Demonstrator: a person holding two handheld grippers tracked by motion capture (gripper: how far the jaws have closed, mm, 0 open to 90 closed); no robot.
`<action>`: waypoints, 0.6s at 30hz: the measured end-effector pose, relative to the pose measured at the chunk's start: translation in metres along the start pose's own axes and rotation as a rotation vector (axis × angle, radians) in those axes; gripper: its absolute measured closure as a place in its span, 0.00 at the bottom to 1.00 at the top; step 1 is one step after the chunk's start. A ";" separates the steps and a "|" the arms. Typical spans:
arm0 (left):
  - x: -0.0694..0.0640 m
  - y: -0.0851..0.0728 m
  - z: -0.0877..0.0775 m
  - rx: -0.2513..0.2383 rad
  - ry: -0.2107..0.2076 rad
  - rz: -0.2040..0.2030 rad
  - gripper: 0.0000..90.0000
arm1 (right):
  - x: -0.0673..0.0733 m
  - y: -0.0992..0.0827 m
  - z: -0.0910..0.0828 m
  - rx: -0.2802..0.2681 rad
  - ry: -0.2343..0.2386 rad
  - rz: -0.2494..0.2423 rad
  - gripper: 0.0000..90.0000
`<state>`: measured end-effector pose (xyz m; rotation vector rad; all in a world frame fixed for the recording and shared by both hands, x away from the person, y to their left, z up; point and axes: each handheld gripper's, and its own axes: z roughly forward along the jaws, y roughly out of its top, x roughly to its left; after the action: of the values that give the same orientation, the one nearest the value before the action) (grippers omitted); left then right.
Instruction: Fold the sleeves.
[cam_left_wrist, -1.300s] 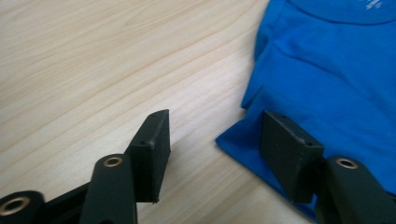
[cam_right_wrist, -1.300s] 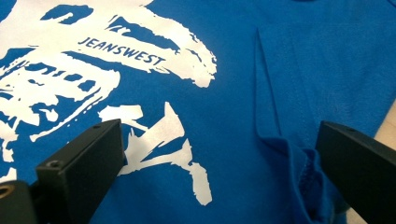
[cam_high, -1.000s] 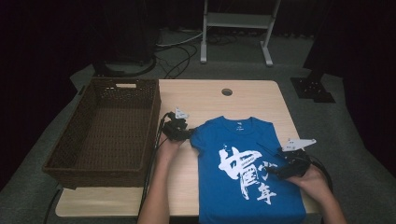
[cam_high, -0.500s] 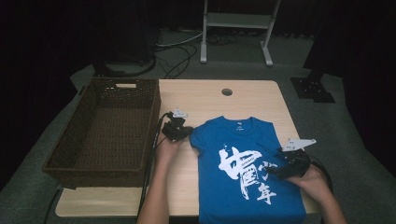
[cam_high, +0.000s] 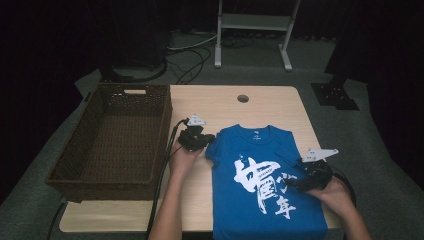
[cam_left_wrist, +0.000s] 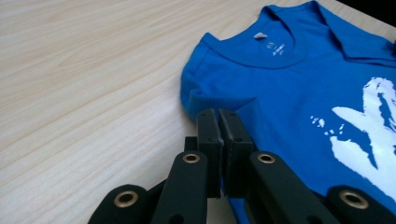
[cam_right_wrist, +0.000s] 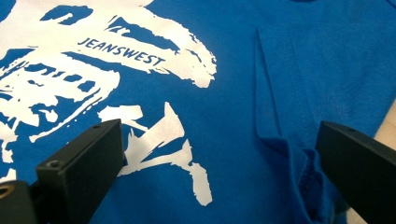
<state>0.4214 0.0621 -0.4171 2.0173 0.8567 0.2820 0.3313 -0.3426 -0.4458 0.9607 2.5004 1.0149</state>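
Observation:
A blue T-shirt (cam_high: 260, 175) with a white print lies flat on the wooden table (cam_high: 220, 105), collar toward the far side. My left gripper (cam_high: 202, 142) is at the shirt's left sleeve. In the left gripper view its jaws (cam_left_wrist: 218, 116) are pressed together on the sleeve's edge (cam_left_wrist: 205, 95). My right gripper (cam_high: 295, 182) rests over the shirt's right side, jaws wide apart. In the right gripper view (cam_right_wrist: 219, 135) the print and a folded-in sleeve (cam_right_wrist: 299, 93) lie between the jaws, and nothing is gripped.
A dark wicker basket (cam_high: 117, 140) stands on the table's left side, close to my left hand. A round cable hole (cam_high: 243, 98) sits near the far edge. A metal stand (cam_high: 252, 22) and cables are on the floor beyond the table.
My left gripper has shifted slightly toward the shirt's sleeve. The right gripper and the shirt have stayed where they were.

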 end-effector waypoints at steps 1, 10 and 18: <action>-0.002 0.001 0.001 -0.002 -0.004 0.004 0.98 | 0.000 0.000 0.000 0.000 0.000 0.000 0.02; -0.019 0.012 0.011 -0.012 -0.058 0.032 0.98 | 0.000 0.000 0.000 0.000 0.000 0.000 0.02; -0.029 0.020 0.021 -0.022 -0.094 0.040 0.98 | 0.000 0.000 0.000 0.000 0.001 0.001 0.02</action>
<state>0.4199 0.0217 -0.4092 2.0121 0.7524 0.2167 0.3314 -0.3426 -0.4457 0.9617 2.5005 1.0159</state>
